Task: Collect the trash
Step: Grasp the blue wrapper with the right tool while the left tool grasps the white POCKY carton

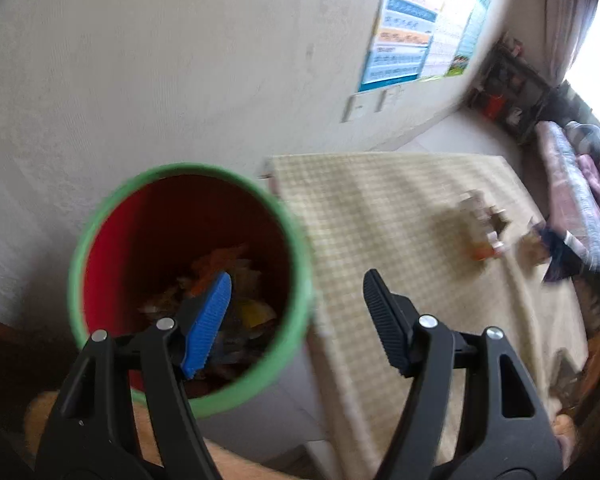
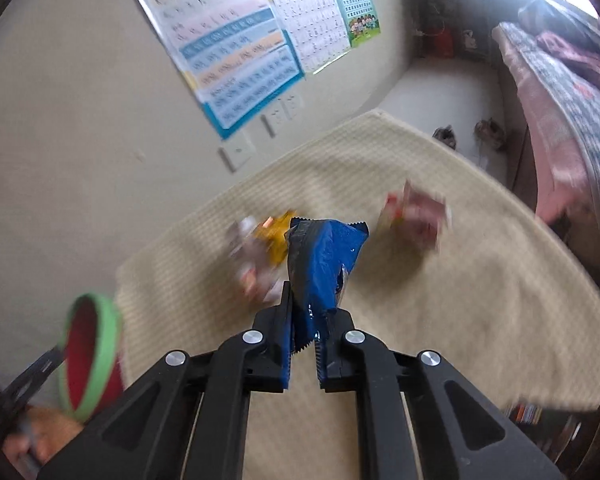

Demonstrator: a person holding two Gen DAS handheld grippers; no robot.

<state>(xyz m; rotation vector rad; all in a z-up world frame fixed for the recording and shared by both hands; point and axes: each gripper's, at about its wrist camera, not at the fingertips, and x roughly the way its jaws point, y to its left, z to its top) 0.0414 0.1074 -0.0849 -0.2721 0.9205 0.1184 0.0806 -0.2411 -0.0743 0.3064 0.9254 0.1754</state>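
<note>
A bin with a green rim point(image 1: 188, 169) and a red inside stands at the table's left edge, with several wrappers lying in it. My left gripper point(image 1: 296, 284) hangs open and empty, its blue pad point(image 1: 210, 320) over the bin's mouth and the other finger over the cloth. My right gripper point(image 2: 312, 308) is shut on a blue wrapper point(image 2: 324, 256), held above the table. On the cloth beyond it lie an orange-yellow wrapper point(image 2: 274, 236), a white and red one point(image 2: 252, 268) and a pink one point(image 2: 418, 216), all blurred. The bin point(image 2: 100, 344) shows at lower left in the right wrist view.
A cream checked cloth point(image 1: 380, 200) covers the table, which stands against a pale wall with posters point(image 2: 228, 48) and wall sockets point(image 2: 236, 152). A bed with a patterned cover point(image 2: 572, 100) is at the right. A dark shelf point(image 2: 444, 20) and slippers point(image 2: 488, 132) are beyond on the floor.
</note>
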